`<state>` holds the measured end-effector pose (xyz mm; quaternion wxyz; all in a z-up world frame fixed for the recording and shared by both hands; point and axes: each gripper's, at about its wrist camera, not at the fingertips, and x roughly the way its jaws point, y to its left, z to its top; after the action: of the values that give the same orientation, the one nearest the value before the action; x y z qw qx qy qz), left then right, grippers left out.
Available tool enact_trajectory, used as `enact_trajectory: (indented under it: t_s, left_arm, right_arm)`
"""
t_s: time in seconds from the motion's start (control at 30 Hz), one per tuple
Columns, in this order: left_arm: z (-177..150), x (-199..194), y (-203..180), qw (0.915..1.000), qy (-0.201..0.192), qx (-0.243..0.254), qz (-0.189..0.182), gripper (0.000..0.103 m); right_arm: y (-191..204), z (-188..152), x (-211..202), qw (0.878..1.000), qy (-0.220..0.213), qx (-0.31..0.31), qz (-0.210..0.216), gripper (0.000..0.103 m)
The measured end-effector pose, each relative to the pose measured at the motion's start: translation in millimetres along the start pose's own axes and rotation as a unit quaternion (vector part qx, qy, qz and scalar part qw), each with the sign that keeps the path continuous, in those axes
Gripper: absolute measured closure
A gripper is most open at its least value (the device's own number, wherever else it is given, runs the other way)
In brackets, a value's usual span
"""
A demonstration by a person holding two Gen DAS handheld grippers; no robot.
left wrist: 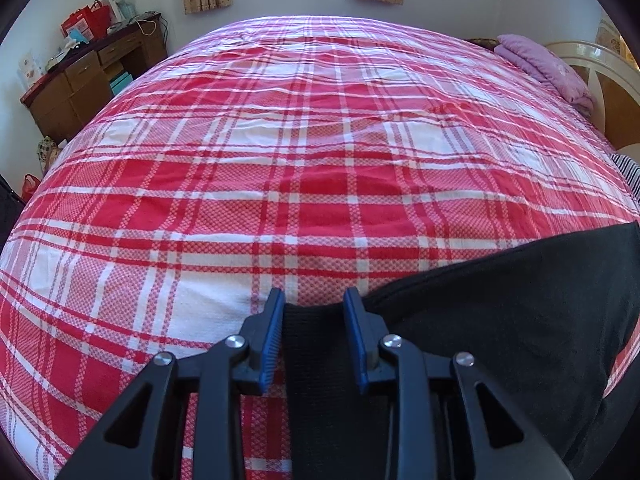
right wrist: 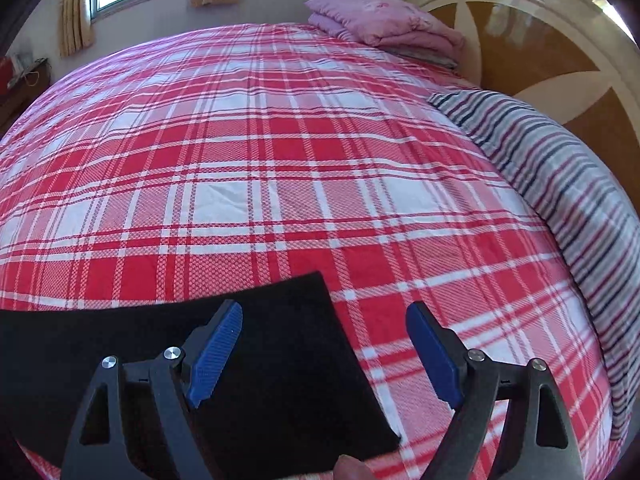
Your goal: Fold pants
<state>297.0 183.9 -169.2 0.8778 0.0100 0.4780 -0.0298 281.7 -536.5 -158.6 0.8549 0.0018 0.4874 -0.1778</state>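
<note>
Black pants (left wrist: pixel 500 320) are lying flat right under both tools, on the near edge of the plaid bedspread (left wrist: pixel 280 160) that is stretching far ahead of them. Folding is looking barely begun: the cloth is resting spread out, nothing lifted or doubled over, so every fold is probably remaining. Left gripper (left wrist: pixel 314 300) is pinching the ribbed waistband between its narrowed blue pads. Right gripper (right wrist: pixel 324 316) is hovering with jaws gaping wide, holding nothing, its left pad over the pants' corner and its right pad over bare bedspread.
</note>
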Motion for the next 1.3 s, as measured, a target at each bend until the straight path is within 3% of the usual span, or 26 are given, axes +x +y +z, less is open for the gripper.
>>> enact_trajectory:
  t_s: [0.37, 0.43, 0.53, 0.6, 0.63, 0.8, 1.0, 1.3]
  left_arm:
    - [7.6, 6.5, -4.4, 0.9998, 0.006, 0.013, 0.016, 0.071]
    - [6.9, 7.3, -5.4, 0.9998, 0.004, 0.016, 0.014, 0.076]
    - [6.8, 8.3, -7.3, 0.9996, 0.001, 0.023, 0.016, 0.078]
    - [5.8, 8.3, -8.5, 0.9995, -0.002, 0.028, 0.015, 0.083]
    - [5.8, 7.6, -8.0, 0.9995, -0.004, 0.028, 0.011, 0.086]
    - [5.3, 1.8, -12.7, 0.9992, -0.012, 0.034, 0.018, 0.09]
    - [4.6, -4.9, -11.5, 0.9993, -0.016, 0.032, 0.012, 0.091]
    - [8.1, -18.2, -16.5, 0.9986, -0.03, 0.043, 0.01, 0.092]
  right_arm:
    - [-3.4, -0.2, 29.6, 0.999, 0.03, -0.008, 0.041, 0.025]
    - [-5.8, 0.1, 32.1, 0.998, 0.033, -0.002, 0.052, 0.027]
    - [-3.3, 0.0, 32.0, 0.997, 0.029, -0.005, 0.065, 0.037]
    - [1.1, 0.5, 30.8, 0.997, 0.026, -0.014, 0.071, 0.052]
    - [3.9, 1.0, 29.3, 0.997, 0.025, -0.017, 0.075, 0.055]
    - [18.0, 1.0, 23.2, 0.997, 0.014, -0.047, 0.051, 0.074]
    - [26.2, -1.3, 15.2, 0.997, -0.002, -0.076, 0.02, 0.088]
    - [28.0, -1.3, -7.1, 0.996, -0.023, -0.083, 0.004, 0.096]
